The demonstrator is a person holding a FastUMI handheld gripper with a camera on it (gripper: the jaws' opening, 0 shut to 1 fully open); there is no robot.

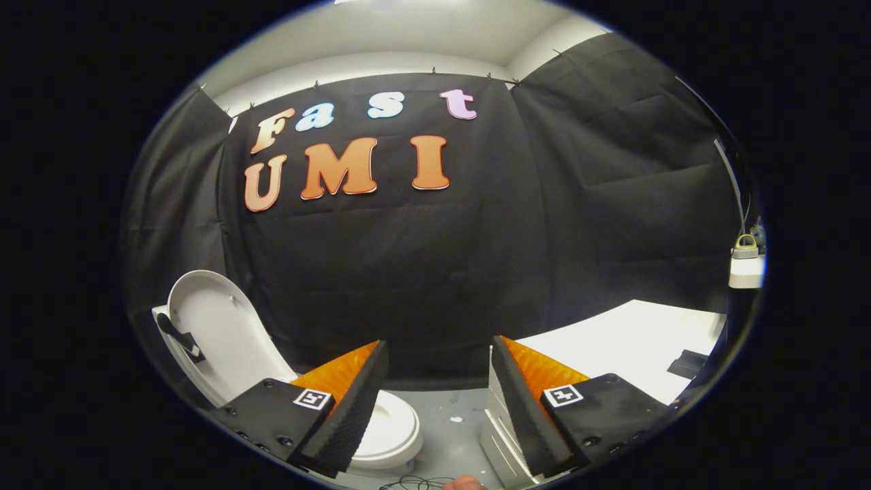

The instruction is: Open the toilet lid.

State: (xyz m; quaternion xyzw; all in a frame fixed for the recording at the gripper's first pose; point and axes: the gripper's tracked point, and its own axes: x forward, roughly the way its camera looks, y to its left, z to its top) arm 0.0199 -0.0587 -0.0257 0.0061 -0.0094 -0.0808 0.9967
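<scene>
My gripper (439,381) hangs with fingers spread wide, gripping nothing, above the grey floor (454,435); the toilet lid (218,327) stands raised beyond my left finger.

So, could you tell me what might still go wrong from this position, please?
The toilet lid already stands raised, leaning back, so one risk is that it tips forward onto the seat if it is not resting firmly. The gripper hangs open with nothing between its fingers; swinging it sideways could knock the white cabinet close by one finger. Cables on the floor could snag.
</scene>
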